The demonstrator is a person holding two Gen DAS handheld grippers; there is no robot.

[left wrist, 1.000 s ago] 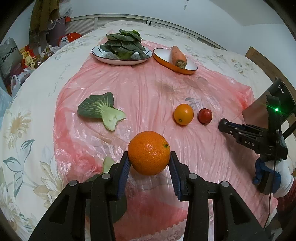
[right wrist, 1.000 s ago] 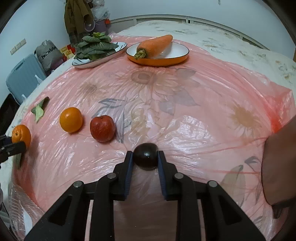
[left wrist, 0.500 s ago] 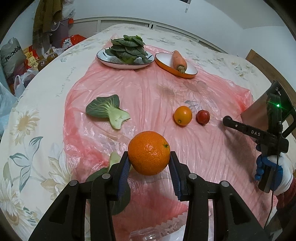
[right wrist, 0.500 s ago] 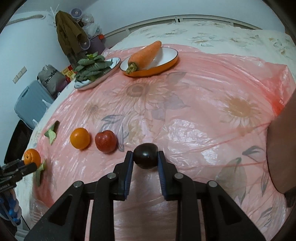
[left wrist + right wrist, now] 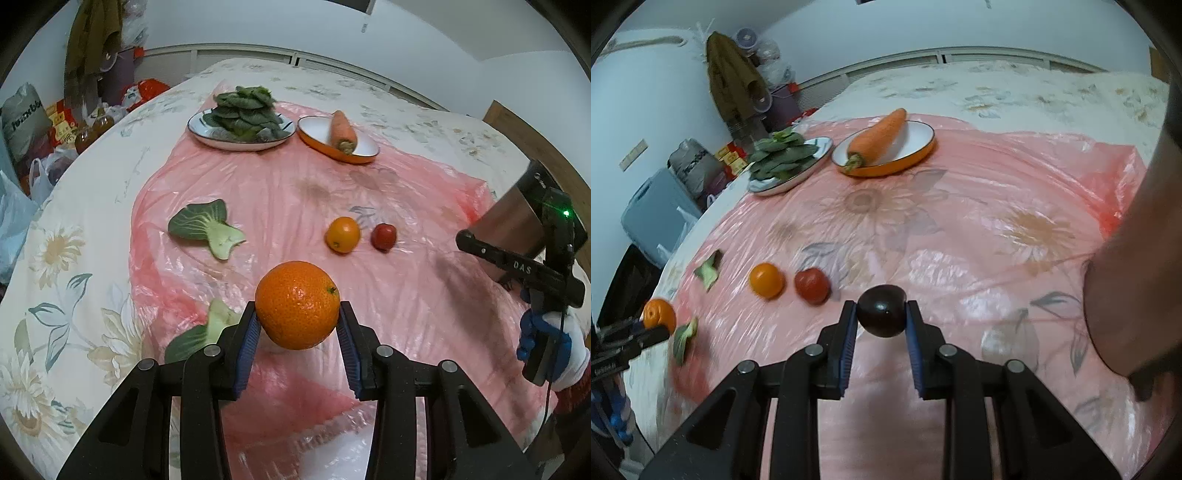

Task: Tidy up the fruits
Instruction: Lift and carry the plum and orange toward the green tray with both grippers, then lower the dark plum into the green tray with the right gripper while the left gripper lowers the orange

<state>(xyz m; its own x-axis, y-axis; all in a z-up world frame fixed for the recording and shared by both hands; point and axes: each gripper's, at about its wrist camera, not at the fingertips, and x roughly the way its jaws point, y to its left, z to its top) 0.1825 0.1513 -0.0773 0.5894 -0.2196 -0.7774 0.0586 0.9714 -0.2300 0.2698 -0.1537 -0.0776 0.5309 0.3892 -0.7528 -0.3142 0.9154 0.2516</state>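
Note:
My left gripper is shut on a large orange and holds it above the pink plastic sheet. My right gripper is shut on a dark plum, also held above the sheet. A small orange and a red apple lie side by side mid-sheet; they show in the right wrist view as the small orange and the apple. The left gripper with its orange shows at the far left there.
A plate of leafy greens and an orange-rimmed dish with a carrot stand at the far edge. Two bok choy pieces lie on the left. A brown board stands at right. Bags and a suitcase are beyond the bed.
Both grippers have risen and pulled back from the sheet, each still holding its fruit. The small orange and apple have not moved.

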